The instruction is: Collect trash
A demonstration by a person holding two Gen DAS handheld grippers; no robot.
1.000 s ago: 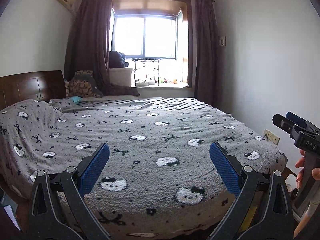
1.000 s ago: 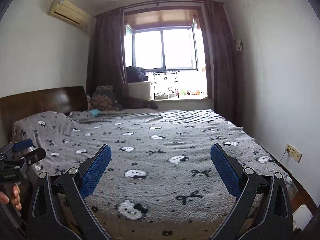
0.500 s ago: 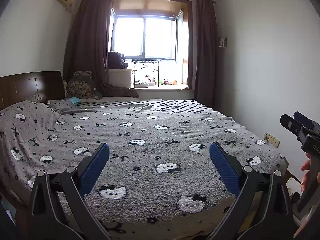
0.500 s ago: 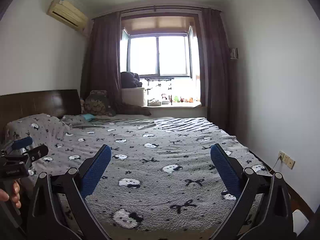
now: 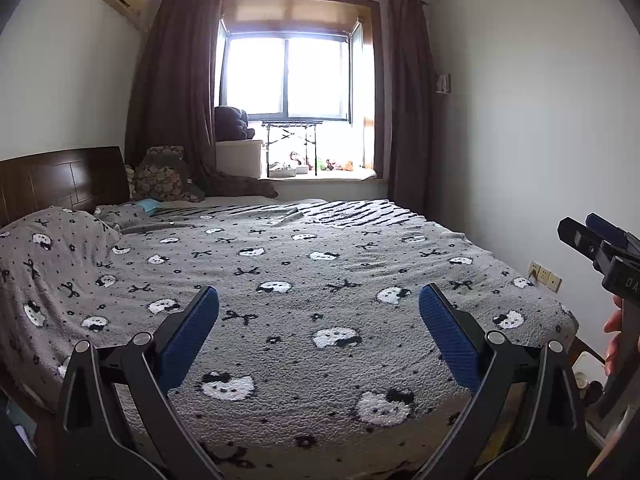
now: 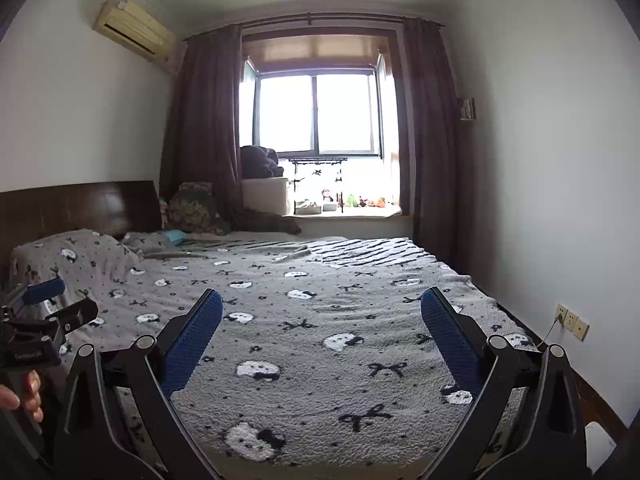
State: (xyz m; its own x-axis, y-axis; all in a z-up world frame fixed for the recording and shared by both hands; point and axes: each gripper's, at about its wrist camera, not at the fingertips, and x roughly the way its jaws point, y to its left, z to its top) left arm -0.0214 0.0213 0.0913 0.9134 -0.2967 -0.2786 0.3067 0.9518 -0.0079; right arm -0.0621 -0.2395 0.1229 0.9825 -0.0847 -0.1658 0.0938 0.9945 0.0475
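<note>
Bedroom ahead: a wide bed (image 5: 320, 280) under a grey cat-and-bow blanket (image 6: 320, 320) fills the floor, dark headboard (image 5: 60, 176) far left, curtained window (image 6: 316, 116) on the far wall with small toys along its sill (image 6: 352, 202), air conditioner (image 6: 132, 28) high on the left wall, power sockets (image 6: 572, 322) low on the right wall. Left gripper (image 5: 318, 324) held above the near edge of the bed, blue pads (image 5: 188, 332) spread wide, nothing between them. Right gripper (image 6: 320, 328) the same — pads (image 6: 448, 340) far apart, empty, pointed down the length of the bed toward the window. Each gripper visible at the edge of the other's view, side by side, well apart. No clear trash on the blanket; only candidates are a small teal item (image 5: 146, 205) by the far-left pillows (image 5: 164, 176) and a thin pale strip (image 6: 294, 254) lying far along the bed near the striped sheet (image 5: 352, 212) — too small to tell what either is. No bin or bag visible either. Judged as the very opening of the task: still the search step, nothing collected. Next move likely calls for scanning the bed and the floor beside it, picking one target, then reaching far across the bed with fingers kept wide until they straddle it. Soft, yielding blanket — probably easy to pinch fabric along with a thin scrap.
</note>
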